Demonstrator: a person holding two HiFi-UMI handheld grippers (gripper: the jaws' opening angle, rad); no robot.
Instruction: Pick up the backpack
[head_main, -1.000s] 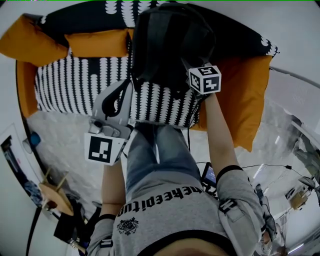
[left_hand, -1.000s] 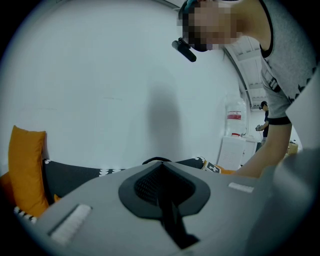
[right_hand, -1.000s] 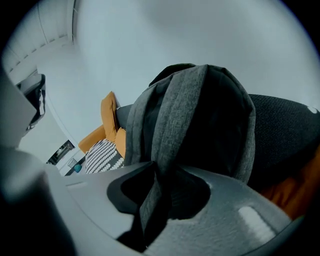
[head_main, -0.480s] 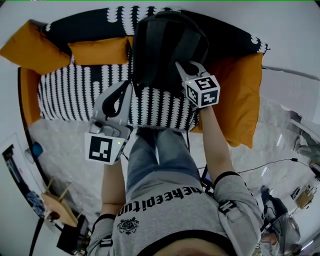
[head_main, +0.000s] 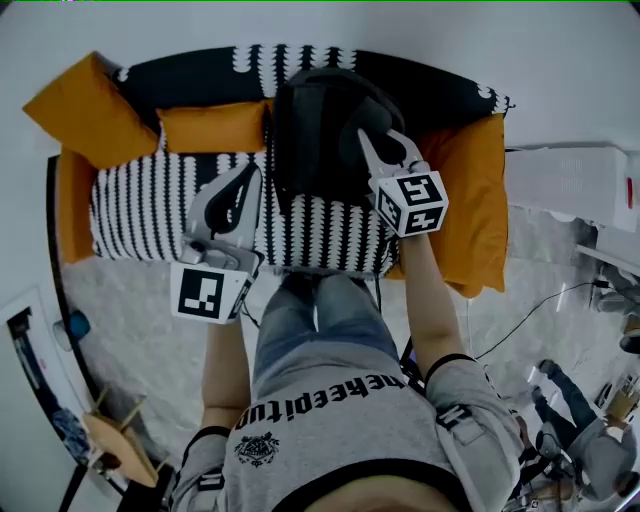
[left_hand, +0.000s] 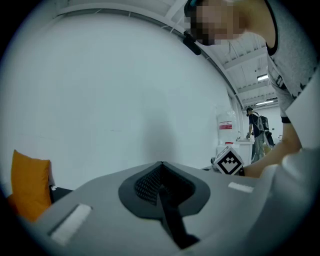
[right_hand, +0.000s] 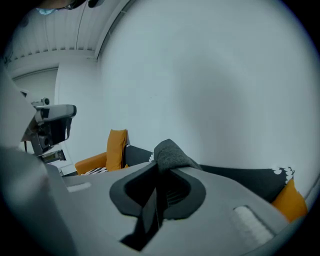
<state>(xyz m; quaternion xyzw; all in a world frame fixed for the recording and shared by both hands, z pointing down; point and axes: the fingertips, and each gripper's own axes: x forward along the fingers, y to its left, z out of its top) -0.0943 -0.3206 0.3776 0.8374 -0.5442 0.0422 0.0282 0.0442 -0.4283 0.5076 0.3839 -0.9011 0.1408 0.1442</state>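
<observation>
A black backpack (head_main: 318, 125) hangs upright over the striped seat of the sofa (head_main: 150, 200). My right gripper (head_main: 368, 142) is at the backpack's right side. In the right gripper view this gripper (right_hand: 162, 167) is shut on the backpack's grey fabric handle (right_hand: 170, 150), which bulges out above the jaws. My left gripper (head_main: 248, 172) is to the left of the backpack, just short of it. In the left gripper view that gripper (left_hand: 161, 165) has its jaws shut with nothing between them and faces a bare white wall.
Orange cushions (head_main: 85, 105) lie at the sofa's left end and back, with another (head_main: 480, 200) at its right. A white cabinet (head_main: 575, 185) stands at the right, cables (head_main: 540, 310) run over the floor, and a wooden stool (head_main: 110, 445) is at lower left. A person (left_hand: 256, 125) stands far off.
The right gripper has risen with the backpack's handle, and the backpack has come up with it. The left gripper has also risen a little, still shut and empty.
</observation>
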